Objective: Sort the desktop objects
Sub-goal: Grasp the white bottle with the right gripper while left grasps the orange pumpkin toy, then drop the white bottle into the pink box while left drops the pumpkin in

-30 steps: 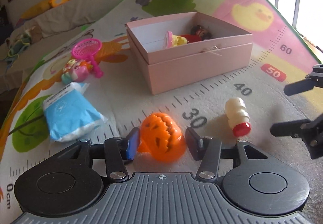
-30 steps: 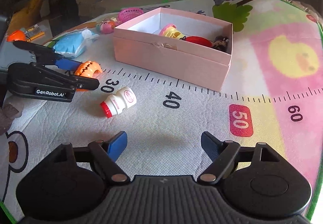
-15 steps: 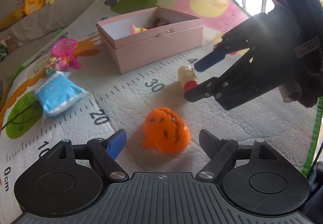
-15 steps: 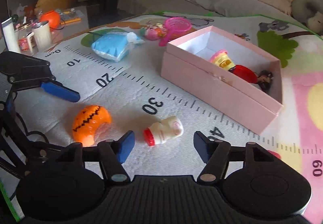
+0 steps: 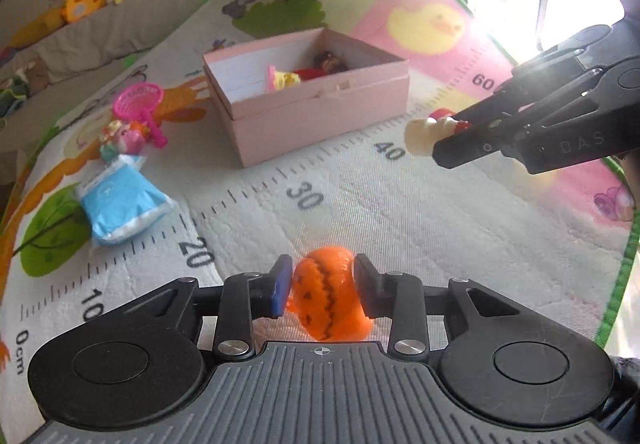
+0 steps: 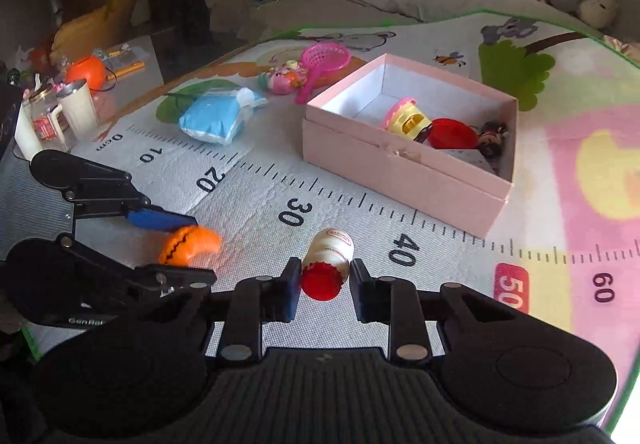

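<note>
Desktop objects lie scattered on a play mat (image 6: pixel 400 15), with the pink box (image 6: pixel 404 171) as landmark: open, toys lying inside. Left of the box, beside each other, lie a blue packet (image 6: pixel 216 115) and a pink toy net (image 6: pixel 324 59). Nearer than the box, the left gripper (image 5: pixel 322 286) has just closed its fingers on the orange pumpkin (image 5: pixel 326 294). The right gripper (image 6: pixel 325 280) has just been closing too; its fingers clamp the small bottle (image 6: pixel 328 264) by its red cap.

I see an orange pumpkin toy (image 5: pixel 326 294) with a black zigzag grin, a cream bottle (image 6: pixel 330 254) with a red cap, and a pink box (image 5: pixel 320 115).
</note>
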{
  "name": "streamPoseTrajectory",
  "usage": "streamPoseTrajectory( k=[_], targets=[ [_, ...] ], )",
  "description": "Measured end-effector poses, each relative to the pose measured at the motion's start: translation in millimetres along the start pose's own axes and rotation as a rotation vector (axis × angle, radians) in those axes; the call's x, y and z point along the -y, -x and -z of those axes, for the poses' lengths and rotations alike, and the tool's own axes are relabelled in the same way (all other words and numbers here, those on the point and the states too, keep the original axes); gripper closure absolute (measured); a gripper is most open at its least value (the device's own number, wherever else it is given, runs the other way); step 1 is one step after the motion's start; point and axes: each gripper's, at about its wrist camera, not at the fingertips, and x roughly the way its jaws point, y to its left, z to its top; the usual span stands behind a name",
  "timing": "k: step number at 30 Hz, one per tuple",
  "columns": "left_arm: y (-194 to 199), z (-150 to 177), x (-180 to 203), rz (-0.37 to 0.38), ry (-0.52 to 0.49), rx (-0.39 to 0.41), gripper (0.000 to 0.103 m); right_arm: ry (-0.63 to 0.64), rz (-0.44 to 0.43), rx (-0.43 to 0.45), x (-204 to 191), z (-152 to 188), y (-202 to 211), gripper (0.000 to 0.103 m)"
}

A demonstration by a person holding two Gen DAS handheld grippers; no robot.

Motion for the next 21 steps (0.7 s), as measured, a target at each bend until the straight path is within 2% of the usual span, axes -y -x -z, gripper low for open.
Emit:
streamPoseTrajectory(
  k=[4, 9, 12, 16, 19, 20, 21],
  targets=[
    [36, -33, 4, -0.038, -0.042, 0.149, 0.065, -0.017, 0.044, 0.083, 7, -10, 47, 0.078],
    [53, -75, 11, -0.077, -0.094, 0.285, 0.065, -0.025, 0.124, 0.192, 18, -32, 90, 0.078],
    [49, -102, 12, -0.116, -0.125, 0.348, 0.065, -0.031, 0.161, 0.232, 28, -48, 99, 0.078],
    [23, -146, 3, -0.192, -0.15, 0.395, 0.065, -0.058, 0.189, 0.274, 51, -79, 92, 0.078],
    [-4, -177, -14, -0.23, -0.102, 0.401, 0.063, -0.07, 0.222, 0.31, 72, -117, 73, 0.078],
    [-11, -184, -22, -0.215, -0.074, 0.396, 0.054, -0.077, 0.219, 0.31, 79, -131, 64, 0.077],
    [-18, -188, -32, -0.213, -0.036, 0.386, 0.037, -0.089, 0.199, 0.295, 87, -144, 52, 0.076]
  ],
)
